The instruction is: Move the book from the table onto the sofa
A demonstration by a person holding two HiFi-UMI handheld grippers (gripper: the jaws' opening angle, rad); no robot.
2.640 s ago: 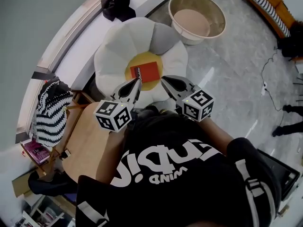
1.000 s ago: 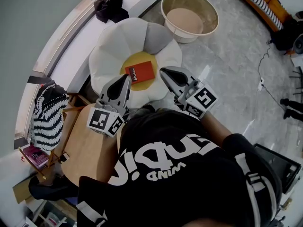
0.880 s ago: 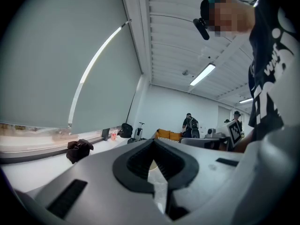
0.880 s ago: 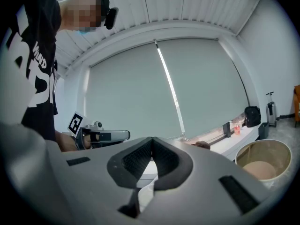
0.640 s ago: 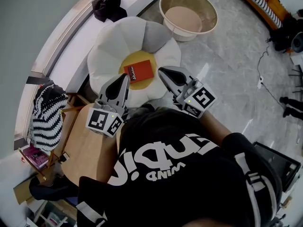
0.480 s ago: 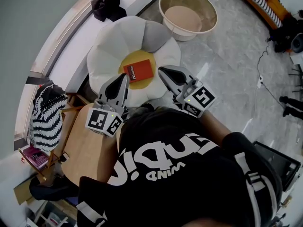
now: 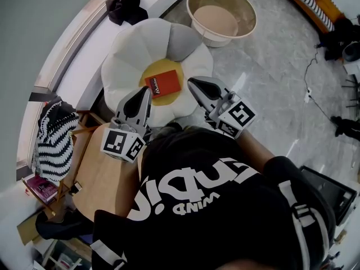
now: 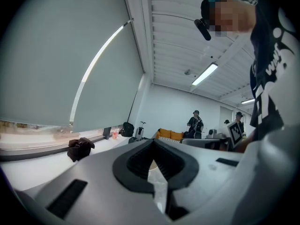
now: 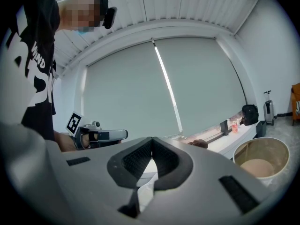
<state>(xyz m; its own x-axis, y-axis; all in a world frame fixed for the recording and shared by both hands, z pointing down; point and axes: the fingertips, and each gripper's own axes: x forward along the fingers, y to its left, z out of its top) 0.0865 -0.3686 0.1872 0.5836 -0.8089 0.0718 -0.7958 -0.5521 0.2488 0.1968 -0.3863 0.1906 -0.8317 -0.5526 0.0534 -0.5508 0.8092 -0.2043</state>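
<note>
A red book [image 7: 163, 83] lies flat on the yellow centre of a flower-shaped white cushion sofa [image 7: 129, 55]. Both grippers hover on the near side of it, apart from the book. My left gripper [image 7: 147, 90] is shut with nothing between its jaws, its tip just left of the book. My right gripper [image 7: 192, 83] is also shut and empty, its tip just right of the book. In the left gripper view the left gripper [image 8: 152, 142] shows its pads closed; in the right gripper view the right gripper [image 9: 151, 140] shows the same.
A round wooden table [image 7: 98, 176] sits at lower left under my arm. A beige tub [image 7: 220, 14] stands on the marble floor behind the sofa. A dark cloth [image 7: 125, 3] lies on the window ledge. A striped bag [image 7: 55, 136] sits at the left.
Both grippers have drawn back from the book and now hang level; over the last second almost nothing moved. The book stays on the cushion.
</note>
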